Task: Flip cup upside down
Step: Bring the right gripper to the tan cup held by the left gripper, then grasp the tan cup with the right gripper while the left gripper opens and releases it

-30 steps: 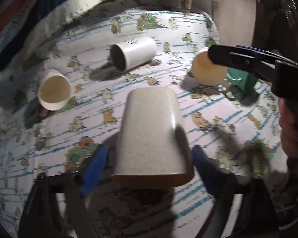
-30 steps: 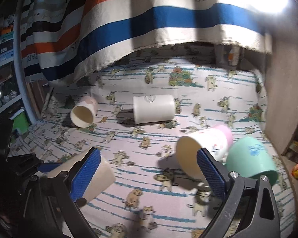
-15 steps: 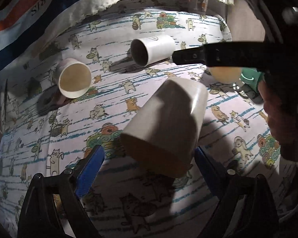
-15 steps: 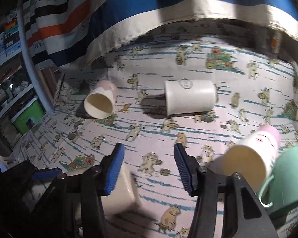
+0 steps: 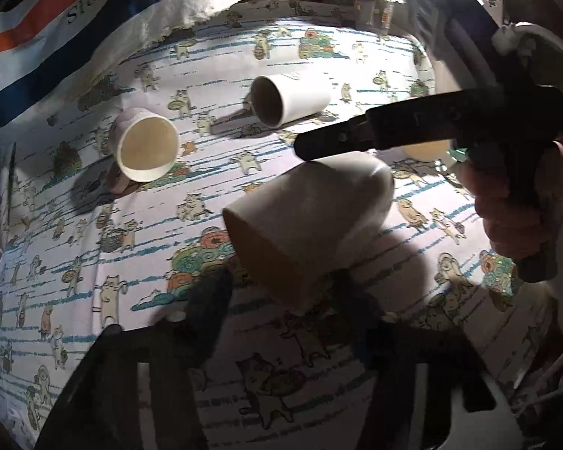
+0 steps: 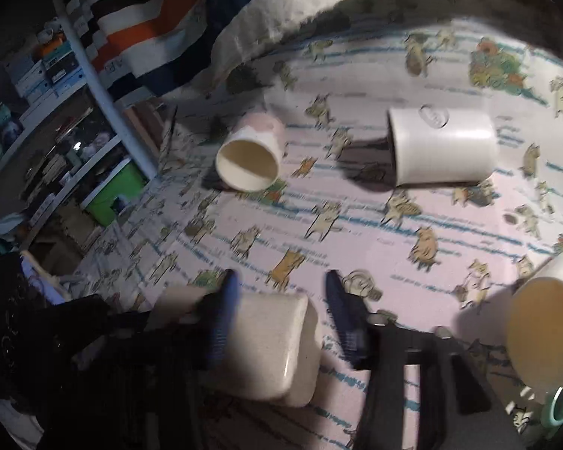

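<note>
A beige speckled cup (image 5: pixel 311 221) is held tilted above the cat-print cloth, mouth toward the camera and lower left. My left gripper (image 5: pixel 281 296) is shut on its rim end. The same cup shows in the right wrist view (image 6: pixel 270 348) at lower left, lying sideways in the left gripper. My right gripper (image 6: pixel 281 311) hovers over the cup's closed end with its blue pads apart, open and not holding anything. In the left wrist view the right gripper's black body (image 5: pixel 431 127) reaches in from the right above the cup.
Other cups lie on their sides on the cloth: a white cylinder mug (image 6: pixel 443 146), a pink-based cup (image 6: pixel 249 157), a pink-white cup (image 6: pixel 544 322) and a green mug (image 6: pixel 559 408) at the right. A striped cloth hangs behind. Shelves stand at the left.
The left gripper closed on the beige cup, lifted and tilted it leftward. The right gripper narrowed its pads and moved left and down over the cup.
</note>
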Demonstrator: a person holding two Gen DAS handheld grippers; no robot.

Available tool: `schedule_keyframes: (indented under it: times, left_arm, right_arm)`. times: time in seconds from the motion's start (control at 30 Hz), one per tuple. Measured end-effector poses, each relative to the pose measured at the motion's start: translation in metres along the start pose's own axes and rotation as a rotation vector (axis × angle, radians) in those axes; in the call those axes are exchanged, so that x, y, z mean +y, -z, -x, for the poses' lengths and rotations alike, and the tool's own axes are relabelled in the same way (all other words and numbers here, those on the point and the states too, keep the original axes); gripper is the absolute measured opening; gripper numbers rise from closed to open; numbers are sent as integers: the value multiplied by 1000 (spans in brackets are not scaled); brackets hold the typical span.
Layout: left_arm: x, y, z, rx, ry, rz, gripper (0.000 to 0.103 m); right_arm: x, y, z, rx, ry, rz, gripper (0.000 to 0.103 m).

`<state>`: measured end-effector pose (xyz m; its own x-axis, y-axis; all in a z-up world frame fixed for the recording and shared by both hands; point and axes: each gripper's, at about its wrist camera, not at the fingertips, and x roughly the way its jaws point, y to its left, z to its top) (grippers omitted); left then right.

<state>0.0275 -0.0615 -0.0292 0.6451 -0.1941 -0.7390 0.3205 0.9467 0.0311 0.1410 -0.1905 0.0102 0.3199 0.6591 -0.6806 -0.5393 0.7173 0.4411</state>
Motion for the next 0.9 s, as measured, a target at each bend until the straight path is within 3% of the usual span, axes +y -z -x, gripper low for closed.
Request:
schedule_keyframes:
  times: [0.17, 0.33, 0.4, 0.47, 0.53, 0.67, 0.77, 0.9]
  left_arm:
    - [-5, -2, 2, -4, -22, -18, 42]
    - [-7, -4, 1, 9, -45, -48, 42]
    - [-6, -4, 2, 1, -77, -46, 42]
    - [-4, -4, 3, -14, -98, -45, 45]
    - [0, -2, 4, -12, -93, -35, 55]
    - [9, 2, 8, -7, -101, 0, 56]
    - [14, 5, 10, -6, -120, 15, 56]
    - [23, 7, 10, -2, -139, 42, 56]
  right_arm:
    - [3, 9, 6, 33, -93, 62, 45]
    - [19, 22, 23, 26, -52, 202, 53]
    - [28, 28, 25, 54, -82, 250, 57]
    - [36, 32, 23, 51, -47, 298, 75]
    - [44, 31, 19, 17, 64, 356, 78]
    - [37, 15, 18, -27, 83, 317, 84]
    - [33, -1, 10, -37, 37, 284, 84]
    - [36, -6, -7, 34, -83, 305, 84]
